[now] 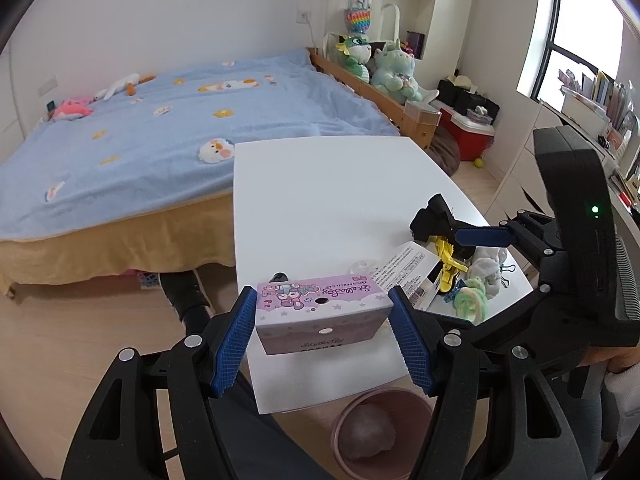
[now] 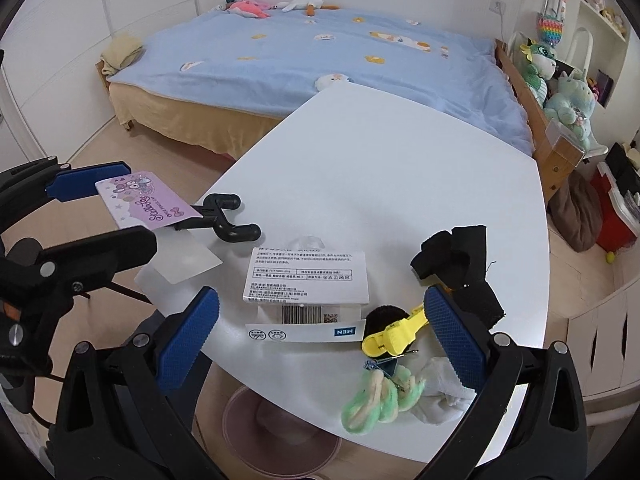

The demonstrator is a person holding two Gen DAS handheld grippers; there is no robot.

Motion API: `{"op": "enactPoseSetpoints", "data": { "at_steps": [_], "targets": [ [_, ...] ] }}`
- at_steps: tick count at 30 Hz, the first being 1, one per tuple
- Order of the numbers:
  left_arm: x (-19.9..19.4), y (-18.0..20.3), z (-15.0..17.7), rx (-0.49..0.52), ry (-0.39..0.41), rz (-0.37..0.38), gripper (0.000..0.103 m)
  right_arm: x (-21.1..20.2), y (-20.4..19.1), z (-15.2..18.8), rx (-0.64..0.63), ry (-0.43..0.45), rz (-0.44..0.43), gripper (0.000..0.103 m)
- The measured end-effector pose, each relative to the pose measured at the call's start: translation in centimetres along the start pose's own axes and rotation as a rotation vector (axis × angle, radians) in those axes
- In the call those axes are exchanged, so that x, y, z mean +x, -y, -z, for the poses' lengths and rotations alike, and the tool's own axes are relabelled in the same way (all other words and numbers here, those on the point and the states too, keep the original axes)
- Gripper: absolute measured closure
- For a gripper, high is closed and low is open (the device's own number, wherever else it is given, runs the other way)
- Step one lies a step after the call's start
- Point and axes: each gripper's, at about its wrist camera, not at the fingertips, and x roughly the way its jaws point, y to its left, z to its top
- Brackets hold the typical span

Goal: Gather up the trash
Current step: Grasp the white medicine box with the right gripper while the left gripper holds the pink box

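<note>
Left gripper [image 1: 322, 322] had a small purple cartoon-printed box [image 1: 322, 312] between its blue pads, jaws partway open and closed on the box's two short ends; the box sat lifted over the near-left edge of the white tabletop [image 1: 340, 184], its printed top tilted toward the camera. In the right wrist view the same box [image 2: 146, 202] showed at far left, clamped between blue pads and clear of the tabletop [image 2: 400, 168] surface. Right gripper [image 2: 320, 334] hung over the near end of the tabletop with jaws spread wide and nothing gripped. Between its two pads lay a white printed packaging card [image 2: 306, 284] with a barcode, flat on the surface. The right pad sat just beside a yellow clip [image 2: 394, 330] and a piece of black fabric [image 2: 460, 256]; whether it touched the clip could not be told. Nearer the edge lay a green-and-cream yarn bundle [image 2: 376, 400] and a crumpled white cloth [image 2: 440, 384], with a small blue binder clip [image 2: 380, 366] between clip and yarn. A black hook-shaped plastic piece [image 2: 232, 216] and a clear plastic sheet [image 2: 188, 260] lay by the left edge. A pink bin [image 1: 376, 432] stood on the floor below the near tabletop edge, something pale inside. A bed [image 1: 160, 128] with a blue cover stood beyond.
</note>
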Motion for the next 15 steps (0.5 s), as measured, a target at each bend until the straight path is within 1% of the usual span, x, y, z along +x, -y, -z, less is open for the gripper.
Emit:
{"op": "enactPoseSetpoints", "data": {
  "at_steps": [12,14,15],
  "targets": [
    [-0.9,0.1,-0.1,0.008,0.014,0.021,0.038,1.3,-0.3,-0.8,-0.008,-0.002,-0.01,0.003],
    [-0.8,0.2,-0.1,0.012,0.014,0.024,0.038,1.3,-0.3,-0.8,-0.008,0.0,-0.013,0.005],
    [-0.8,0.3,-0.1,0.013,0.013,0.025,0.038,1.4,-0.2,-0.8,-0.008,-0.003,-0.015,0.013]
  ]
}}
